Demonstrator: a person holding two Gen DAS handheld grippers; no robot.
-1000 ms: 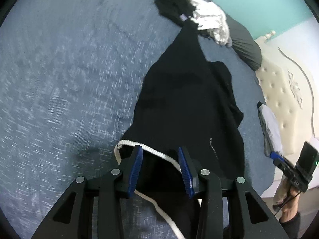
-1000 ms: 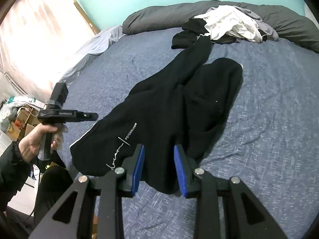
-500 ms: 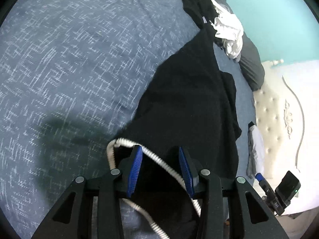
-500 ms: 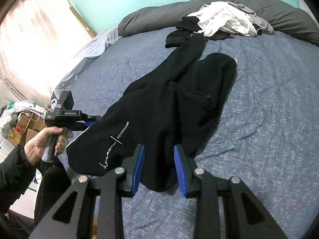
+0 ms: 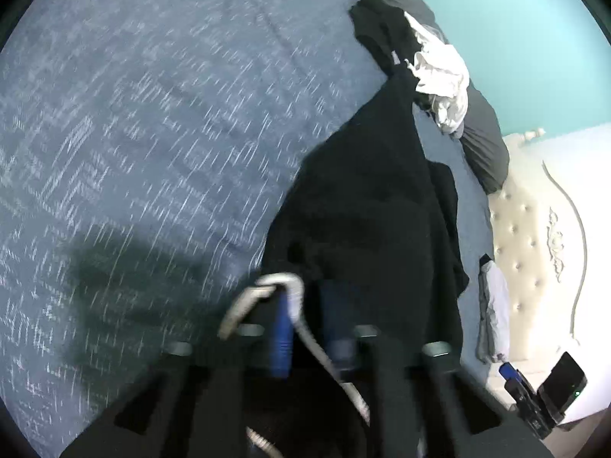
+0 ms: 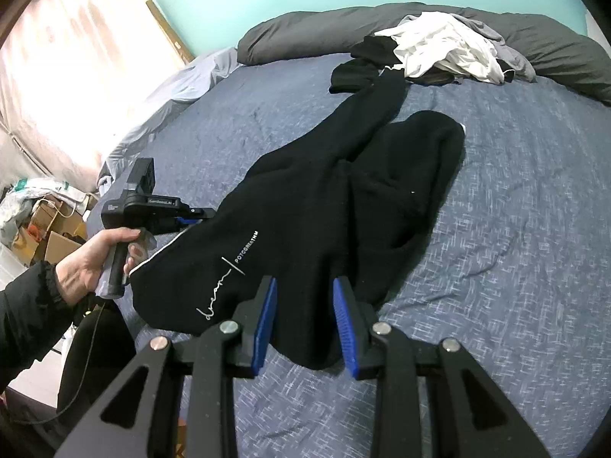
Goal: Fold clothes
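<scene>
A black garment point(image 6: 324, 206) with a white printed word lies lengthwise on the blue bed sheet point(image 6: 515, 229), one long part reaching the far pile. In the left wrist view the garment point(image 5: 362, 210) fills the middle. My left gripper point(image 5: 307, 324) is blurred at its near edge, its jaws closing on the black cloth and the white cord point(image 5: 278, 280). The right wrist view shows a hand holding that left gripper point(image 6: 198, 213) at the garment's left edge. My right gripper point(image 6: 303, 305) stands open just over the garment's near hem, with no cloth pinched.
A heap of white and black clothes point(image 6: 439, 49) lies at the far end against a rolled grey duvet point(image 6: 305, 38). A cream tufted headboard point(image 5: 534, 248) borders the bed, with a grey cloth point(image 5: 492, 305) at that edge. Cardboard boxes point(image 6: 49, 229) stand on the floor.
My left gripper sank onto the garment's corded edge and its jaws came together around the cord and cloth. The right gripper kept its place and opening.
</scene>
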